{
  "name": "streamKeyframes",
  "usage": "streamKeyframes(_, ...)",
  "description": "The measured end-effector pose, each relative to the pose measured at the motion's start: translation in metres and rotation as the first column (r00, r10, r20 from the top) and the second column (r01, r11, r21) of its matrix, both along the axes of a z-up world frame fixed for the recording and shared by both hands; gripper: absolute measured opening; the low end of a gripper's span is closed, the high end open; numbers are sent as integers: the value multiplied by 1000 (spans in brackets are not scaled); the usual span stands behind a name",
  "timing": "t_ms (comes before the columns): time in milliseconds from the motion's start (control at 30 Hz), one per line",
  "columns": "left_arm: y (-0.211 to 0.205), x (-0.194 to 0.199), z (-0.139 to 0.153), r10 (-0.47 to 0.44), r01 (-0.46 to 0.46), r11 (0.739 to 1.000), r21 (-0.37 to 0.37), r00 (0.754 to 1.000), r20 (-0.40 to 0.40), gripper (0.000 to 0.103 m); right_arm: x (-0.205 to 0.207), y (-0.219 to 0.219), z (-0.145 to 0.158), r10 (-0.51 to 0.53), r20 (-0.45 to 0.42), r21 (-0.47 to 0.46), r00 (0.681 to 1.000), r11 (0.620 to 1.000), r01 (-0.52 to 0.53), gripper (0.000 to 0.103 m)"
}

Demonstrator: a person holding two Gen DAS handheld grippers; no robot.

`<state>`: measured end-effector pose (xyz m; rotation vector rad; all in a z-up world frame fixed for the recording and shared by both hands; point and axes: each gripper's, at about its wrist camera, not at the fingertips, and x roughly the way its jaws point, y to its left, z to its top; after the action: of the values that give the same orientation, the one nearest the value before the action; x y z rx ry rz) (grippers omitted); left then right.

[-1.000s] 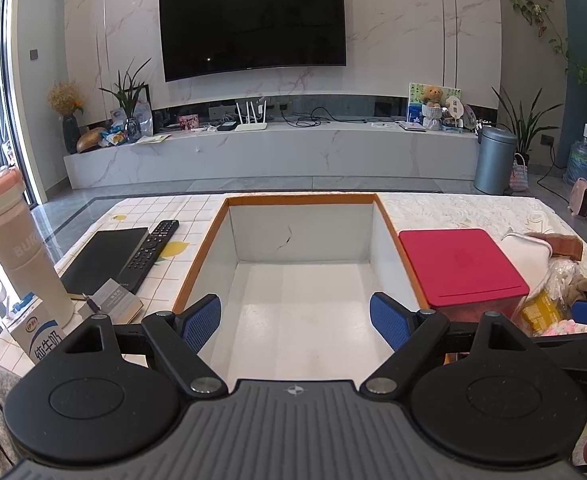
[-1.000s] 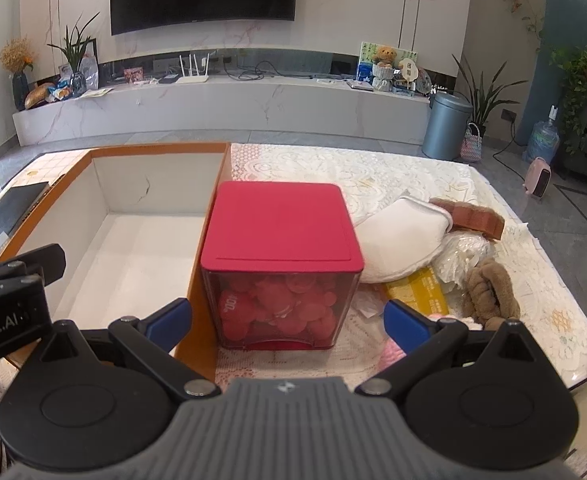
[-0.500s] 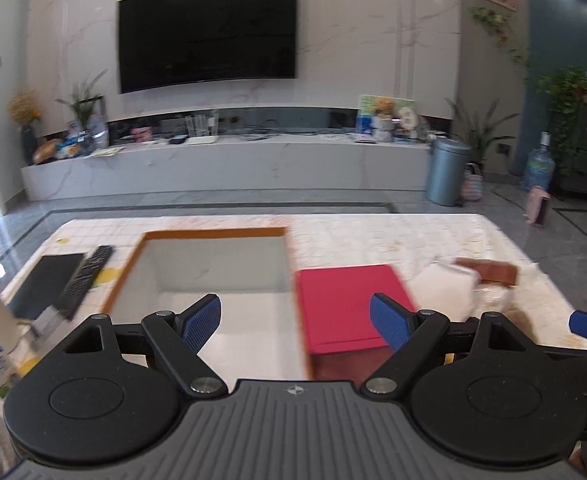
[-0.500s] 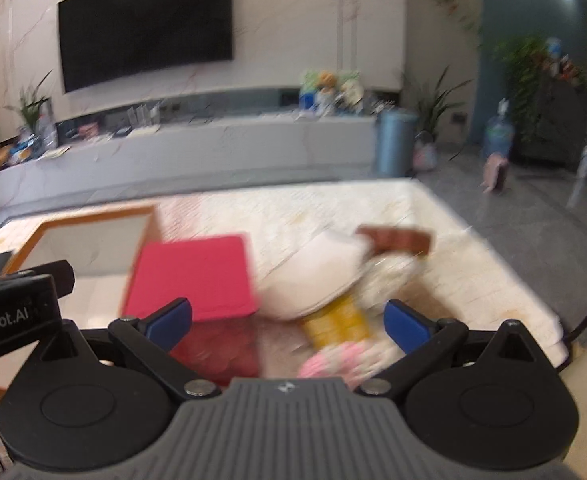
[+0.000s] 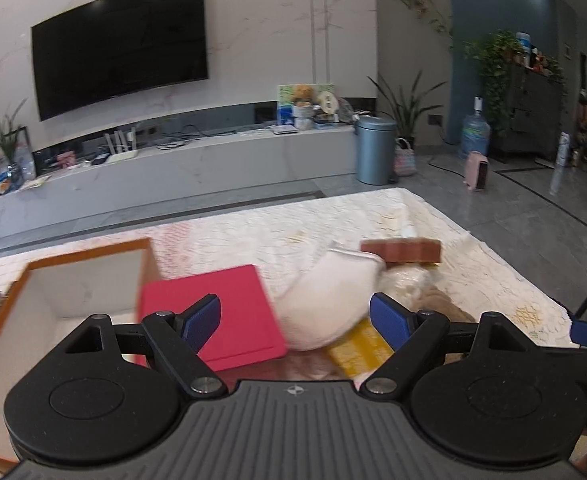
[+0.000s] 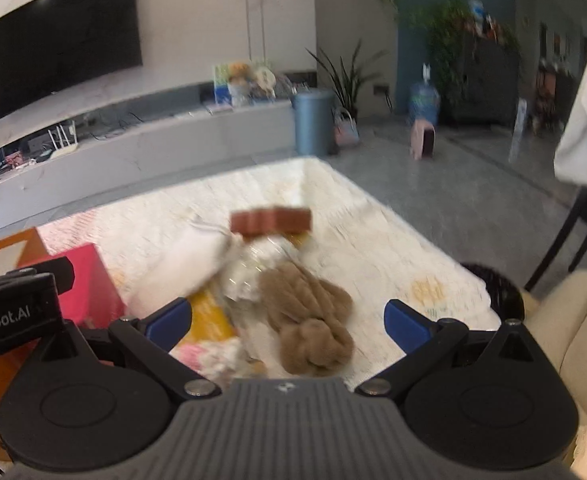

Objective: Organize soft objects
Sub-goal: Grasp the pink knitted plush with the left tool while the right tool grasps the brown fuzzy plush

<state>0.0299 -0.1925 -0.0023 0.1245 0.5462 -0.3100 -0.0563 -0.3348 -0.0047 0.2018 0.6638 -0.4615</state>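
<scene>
On table (image 6: 393, 240), brown plush (image 6: 307, 320) between parted right tongs (image 6: 287, 320).

"Robot.AI" (cut off) on left gripper (image 6: 13, 316)

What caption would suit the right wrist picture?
Open right gripper hovers over a brown plush toy among soft items on the lace-covered table.

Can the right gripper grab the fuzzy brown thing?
Probably yes. The right gripper is open, and the brown plush lies right between its fingers on the table, with nothing on top of it. The view is blurry, though.
</scene>
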Motion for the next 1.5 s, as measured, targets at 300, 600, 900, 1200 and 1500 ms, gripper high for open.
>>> streamKeyframes(300, -30, 5, -46, -79, 80, 994, 76, 997, -14, 99, 0, -66, -38, -136, -10, 254, 991, 958, 134, 94)
streamKeyframes(600, -47, 18, -73, -197, 207, 976, 67, 971, -139, 99, 39, -61, -55, -68, -101, 293, 993, 951, 95, 82)
streamKeyframes(900, -56, 34, -86, -183, 196, 980, 20, 946, -266, 100, 87, -55, -83, -18, -261, 248, 965, 965, 85, 81)
streamKeyframes(1200, -66, 34, -104, -155, 179, 983, 40, 927, -343, 99, 95, -59, -96, -23, -285, 268, 958, 958, 103, 75)
streamKeyframes(1500, -61, 24, -102, -157, 178, 983, 38, 936, -317, 98, 74, -72, -89, -66, -149, 373, 987, 920, 118, 60)
